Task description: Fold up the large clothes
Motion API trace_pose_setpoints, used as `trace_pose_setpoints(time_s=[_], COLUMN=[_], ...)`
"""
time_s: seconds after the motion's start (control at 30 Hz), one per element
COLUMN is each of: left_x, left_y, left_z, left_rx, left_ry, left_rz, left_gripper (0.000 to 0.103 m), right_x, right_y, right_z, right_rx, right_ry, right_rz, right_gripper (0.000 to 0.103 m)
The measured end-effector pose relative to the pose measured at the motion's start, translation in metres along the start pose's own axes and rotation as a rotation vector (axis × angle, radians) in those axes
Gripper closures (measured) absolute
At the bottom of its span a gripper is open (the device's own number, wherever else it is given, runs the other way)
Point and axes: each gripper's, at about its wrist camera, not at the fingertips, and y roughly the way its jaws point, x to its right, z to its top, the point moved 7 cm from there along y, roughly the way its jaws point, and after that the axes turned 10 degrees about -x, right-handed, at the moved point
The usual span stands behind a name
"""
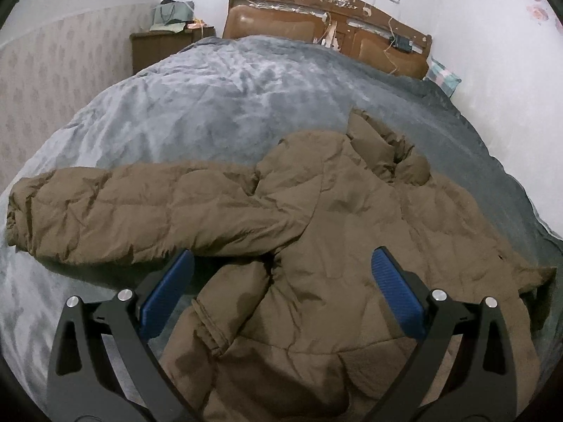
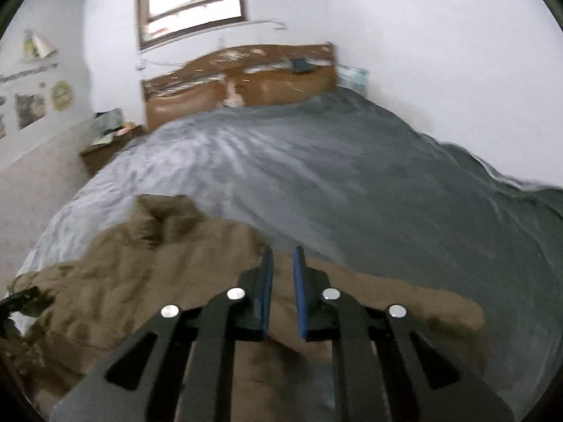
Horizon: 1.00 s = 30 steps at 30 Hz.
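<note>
A brown puffer jacket (image 1: 352, 228) lies spread on the bed, hood toward the headboard. One sleeve (image 1: 123, 207) stretches out to the left. The other sleeve is bent across the body, its cuff (image 1: 211, 327) near me. My left gripper (image 1: 283, 255) hovers open above that bent sleeve, its blue pads wide apart and touching nothing. In the blurred right wrist view, my right gripper (image 2: 281, 251) is shut on an edge of the jacket (image 2: 158, 281), with brown fabric showing between the pads and drawn up to them.
A grey-blue plush blanket (image 1: 228, 98) covers the whole bed. A wooden headboard (image 1: 299, 17) stands at the far end, a cluttered nightstand (image 1: 158, 45) at its left, and a checked pillow (image 1: 443, 75) at its right. White walls close in on both sides.
</note>
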Motion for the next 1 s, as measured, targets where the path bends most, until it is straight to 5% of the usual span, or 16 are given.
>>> trace_pose_setpoints(time_s=[0.03, 0.07, 0.13, 0.33, 0.5, 0.73, 0.93, 1.0], left_x=[0.000, 0.000, -0.001, 0.004, 0.006, 0.012, 0.019, 0.022], left_y=[0.001, 0.001, 0.000, 0.005, 0.005, 0.010, 0.016, 0.018], left_z=[-0.001, -0.001, -0.001, 0.002, 0.004, 0.006, 0.005, 0.005], left_rx=[-0.002, -0.001, -0.002, -0.006, 0.001, 0.012, -0.003, -0.002], left_ry=[0.011, 0.021, 0.028, 0.022, 0.014, 0.031, 0.050, 0.068], left_rz=[0.009, 0.021, 0.033, 0.003, -0.003, 0.012, 0.008, 0.020], left_gripper=[0.003, 0.003, 0.003, 0.003, 0.003, 0.003, 0.003, 0.003], right_x=[-0.013, -0.021, -0.019, 0.079, 0.157, 0.161, 0.149, 0.154], right_y=[-0.002, -0.003, -0.005, -0.010, -0.006, 0.031, 0.063, 0.071], right_z=[0.002, 0.000, -0.008, -0.050, -0.094, -0.109, -0.101, -0.100], right_rx=[0.008, 0.007, 0.020, -0.051, -0.127, -0.151, -0.156, -0.172], right_ry=[-0.031, -0.051, -0.091, 0.021, 0.247, 0.379, 0.331, 0.316], right_rz=[-0.022, -0.045, -0.130, -0.345, -0.361, -0.266, -0.332, -0.336], right_gripper=[0.081, 0.044, 0.016, 0.016, 0.016, 0.009, 0.007, 0.038])
